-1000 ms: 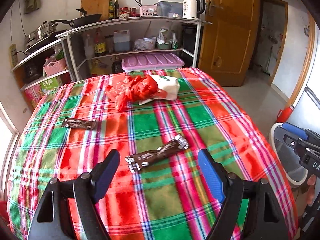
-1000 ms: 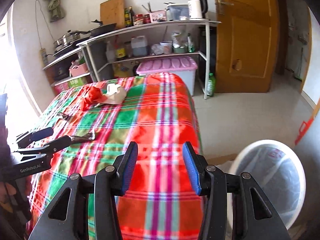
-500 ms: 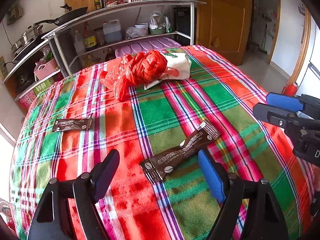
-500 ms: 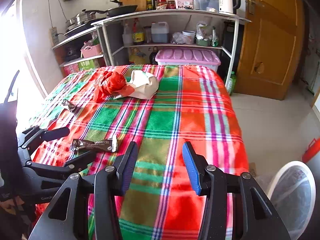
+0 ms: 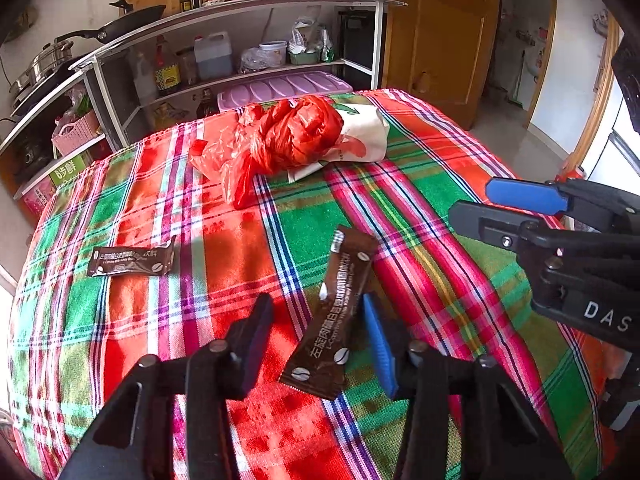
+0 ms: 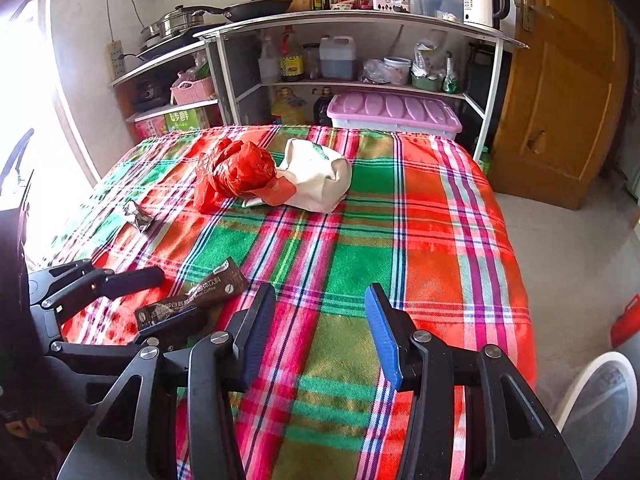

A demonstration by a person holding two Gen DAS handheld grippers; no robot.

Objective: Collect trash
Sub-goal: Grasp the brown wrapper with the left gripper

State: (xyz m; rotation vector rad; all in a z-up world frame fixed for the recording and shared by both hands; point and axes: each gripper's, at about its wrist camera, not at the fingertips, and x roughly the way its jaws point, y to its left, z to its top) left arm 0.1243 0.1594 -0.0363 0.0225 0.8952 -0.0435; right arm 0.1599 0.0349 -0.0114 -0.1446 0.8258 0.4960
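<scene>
The brown coffee sachet is found lying on the plaid tablecloth, tilted, between the jaws of the left gripper. Those jaws have just been closing; the blue pad stands just beside the sachet's right edge, while a gap is seen on the dark finger's side, so no grip is confirmed. A second sachet is noted at ten o'clock from the first, well apart. A crumpled red plastic bag is observed at twelve o'clock, touching a white paper bag on its right. The right gripper is held over the tablecloth at three o'clock from the left one, jaws parted, nothing between them. A lined white bin is seen on the floor beyond the table's right edge.
</scene>
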